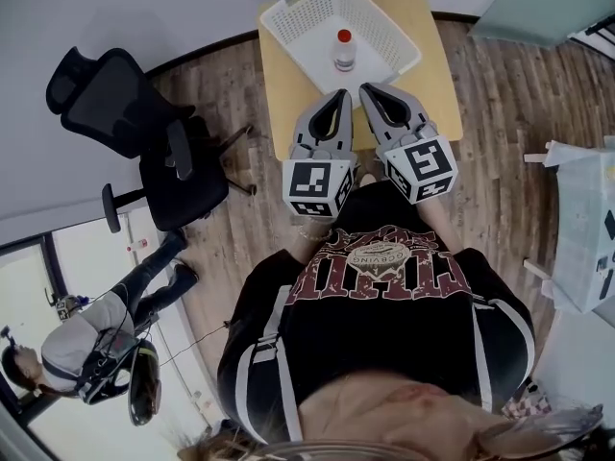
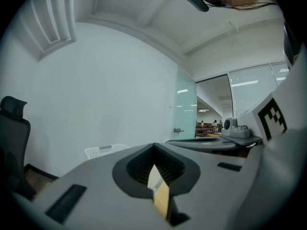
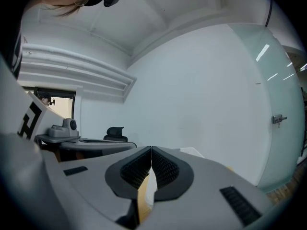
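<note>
Two hand-held grippers hang side by side above the near edge of a small yellow table (image 1: 279, 99), their marker cubes close to the operator's chest. The left gripper (image 1: 342, 93) has its jaws pressed together at the tips with nothing between them, and the right gripper (image 1: 366, 89) is the same, closed and empty. Each gripper view shows the ribbed pads meeting in a point, with only a sliver of tabletop visible through the gap behind.

Just beyond the jaw tips, a small bottle with a red cap (image 1: 343, 50) stands upright in a white perforated basket (image 1: 288, 29) that occupies the far half of the table. The bottle looks light and rigid, probably plastic, with a smooth and possibly slippery wall. The straight body below the cap appears to offer the surest hold, reached from above past the basket rim.

A black office chair (image 1: 144, 133) stands on the wood floor (image 1: 500, 94) to the left, and another person (image 1: 86, 349) is nearby.
</note>
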Demonstrator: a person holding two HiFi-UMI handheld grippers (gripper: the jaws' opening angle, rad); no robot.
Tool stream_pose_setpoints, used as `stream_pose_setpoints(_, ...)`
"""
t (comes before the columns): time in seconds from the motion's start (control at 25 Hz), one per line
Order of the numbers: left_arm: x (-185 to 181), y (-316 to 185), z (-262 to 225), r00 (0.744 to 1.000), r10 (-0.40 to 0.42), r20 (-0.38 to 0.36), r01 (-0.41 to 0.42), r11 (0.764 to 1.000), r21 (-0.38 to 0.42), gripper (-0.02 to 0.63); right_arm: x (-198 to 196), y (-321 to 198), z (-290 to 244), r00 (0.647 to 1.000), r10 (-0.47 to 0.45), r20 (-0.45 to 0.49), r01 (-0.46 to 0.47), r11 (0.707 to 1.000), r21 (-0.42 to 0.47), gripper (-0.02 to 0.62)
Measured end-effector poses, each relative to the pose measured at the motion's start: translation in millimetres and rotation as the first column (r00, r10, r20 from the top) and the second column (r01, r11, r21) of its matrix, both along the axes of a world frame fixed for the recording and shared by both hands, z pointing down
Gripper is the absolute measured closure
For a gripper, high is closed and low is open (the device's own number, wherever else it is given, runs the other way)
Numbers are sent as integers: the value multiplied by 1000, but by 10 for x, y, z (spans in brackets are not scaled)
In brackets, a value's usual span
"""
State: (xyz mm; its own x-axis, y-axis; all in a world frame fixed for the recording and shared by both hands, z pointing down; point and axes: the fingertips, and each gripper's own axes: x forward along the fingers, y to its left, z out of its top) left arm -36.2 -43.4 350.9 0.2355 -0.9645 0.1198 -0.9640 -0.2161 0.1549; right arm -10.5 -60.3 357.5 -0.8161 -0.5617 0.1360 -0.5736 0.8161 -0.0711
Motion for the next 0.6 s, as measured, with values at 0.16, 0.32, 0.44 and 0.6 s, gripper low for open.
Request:
stream_pose_setpoints(0.16,-1,-67,50,999,-32,-2,32,999,-8,560,16,-93,38,1000,-22,-2,22,1000,-5,577)
stream_pose_setpoints(0.32,8,-106,101,998,-68,-4,68,998,-16,560,60,-135,85,999,-47,-6,47,999,-10,577)
stream_pose_setpoints(0.44,22,-142,142,996,-83,-5,83,996,-20,560,94,-176,124,998,-56,-8,56,998,-15,577)
stream_pose_setpoints(0.6,50,-176,181,996,-85,-3,85,996,-29,560,128,-216,151,998,-56,-6,56,998,-20,577)
